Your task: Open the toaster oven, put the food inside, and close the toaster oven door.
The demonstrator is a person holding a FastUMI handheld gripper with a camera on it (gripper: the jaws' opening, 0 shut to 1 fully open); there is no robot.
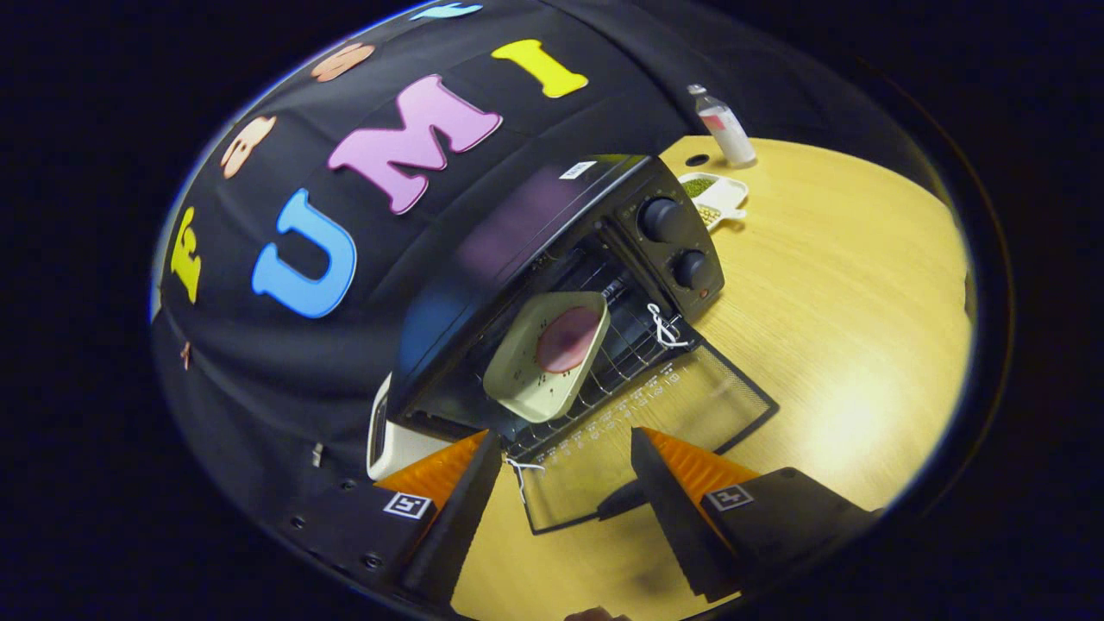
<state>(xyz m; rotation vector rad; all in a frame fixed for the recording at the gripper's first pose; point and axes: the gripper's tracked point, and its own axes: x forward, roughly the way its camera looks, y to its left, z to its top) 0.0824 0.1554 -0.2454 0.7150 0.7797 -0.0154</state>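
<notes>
A black toaster oven (535,250) stands on a wooden table (828,285) with its glass door (638,440) folded down flat. A pale square plate (528,379) carrying a round reddish piece of food (567,339) rests on the wire rack (630,345) inside the oven. My gripper (565,448) is open, held above the lowered door, just short of the plate. Nothing sits between its fingers (668,483). The door handle (623,498) lies between the fingers, near the table.
Two black knobs (677,246) sit on the oven's control panel. Beyond the oven stand a small clear bottle (724,125) and a white dish (716,197) with green contents. White string ties (664,328) hang at the door hinges. Bare wood spreads beside the oven.
</notes>
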